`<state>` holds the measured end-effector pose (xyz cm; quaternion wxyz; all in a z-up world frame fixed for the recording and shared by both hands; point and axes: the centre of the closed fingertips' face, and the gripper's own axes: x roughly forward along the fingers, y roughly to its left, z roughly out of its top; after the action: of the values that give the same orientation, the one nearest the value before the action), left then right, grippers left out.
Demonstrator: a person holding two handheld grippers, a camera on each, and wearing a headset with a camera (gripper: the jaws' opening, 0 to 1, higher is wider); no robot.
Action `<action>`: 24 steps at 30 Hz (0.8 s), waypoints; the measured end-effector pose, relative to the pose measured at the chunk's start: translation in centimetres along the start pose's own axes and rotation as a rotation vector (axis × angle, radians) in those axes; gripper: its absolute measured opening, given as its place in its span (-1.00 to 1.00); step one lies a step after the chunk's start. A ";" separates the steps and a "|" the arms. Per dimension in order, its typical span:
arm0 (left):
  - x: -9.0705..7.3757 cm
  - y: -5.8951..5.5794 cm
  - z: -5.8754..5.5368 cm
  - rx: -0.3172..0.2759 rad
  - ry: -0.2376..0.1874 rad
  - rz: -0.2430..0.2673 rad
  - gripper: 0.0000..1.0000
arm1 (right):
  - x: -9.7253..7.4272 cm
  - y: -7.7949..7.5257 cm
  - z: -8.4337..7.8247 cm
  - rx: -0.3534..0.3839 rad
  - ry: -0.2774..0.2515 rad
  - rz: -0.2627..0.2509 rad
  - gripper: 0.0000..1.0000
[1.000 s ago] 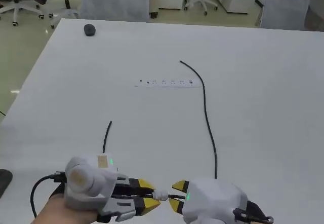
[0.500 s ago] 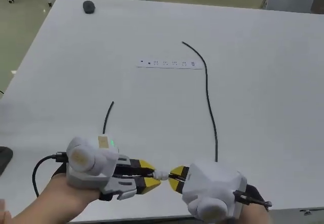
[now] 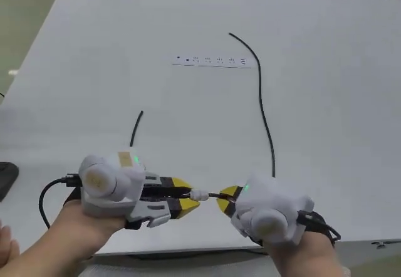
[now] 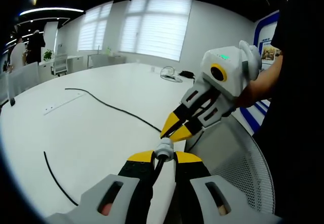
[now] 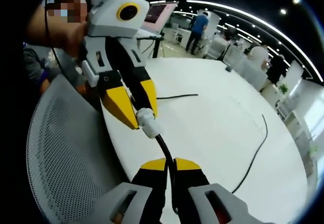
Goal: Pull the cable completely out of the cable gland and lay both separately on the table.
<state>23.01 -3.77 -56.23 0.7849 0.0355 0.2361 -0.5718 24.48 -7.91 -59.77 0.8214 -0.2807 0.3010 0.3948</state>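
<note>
The left gripper (image 4: 163, 157) has its fingers clamped on the white cable gland (image 4: 163, 149) above the bench (image 3: 156, 139) edge. The right gripper (image 5: 170, 164) pinches the black cable (image 5: 163, 145) just beside it.

The person holds both grippers low at the near edge of the work, tip to tip and nearly in one line. The left hand (image 3: 74, 225) wraps the body of the left gripper (image 3: 186, 196), which points to the person's right. Its yellow-tipped jaws are closed on the white cable gland (image 3: 198, 195). The right hand (image 3: 299, 250) grips the right gripper (image 3: 227, 200) from behind, and that gripper points back towards the left one. Its jaws are pressed together on the black cable (image 5: 163, 146) just beside the gland. In each gripper view the other gripper faces the camera at an angle. The tips of the two grippers are close but apart.
</note>
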 end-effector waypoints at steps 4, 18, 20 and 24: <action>0.1 -0.2 0.0 0.001 -0.004 0.002 -0.70 | 0.1 -0.7 -1.4 0.094 0.019 -0.016 -1.00; -0.2 -0.4 0.0 0.003 -0.014 0.013 -0.70 | 0.2 -3.0 -7.0 0.349 0.086 -0.065 -1.00; -0.2 -0.4 0.0 -0.001 -0.015 0.013 -0.70 | 0.2 -2.9 -7.0 0.349 0.083 -0.062 -1.00; -0.2 -0.1 0.0 -0.003 -0.017 0.019 -0.70 | 0.2 -2.7 -6.8 0.335 0.078 -0.059 -1.00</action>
<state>22.87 -3.62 -56.11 0.7922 0.0315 0.2301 -0.5643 24.91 -14.01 -63.84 0.8557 -0.1635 0.3858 0.3038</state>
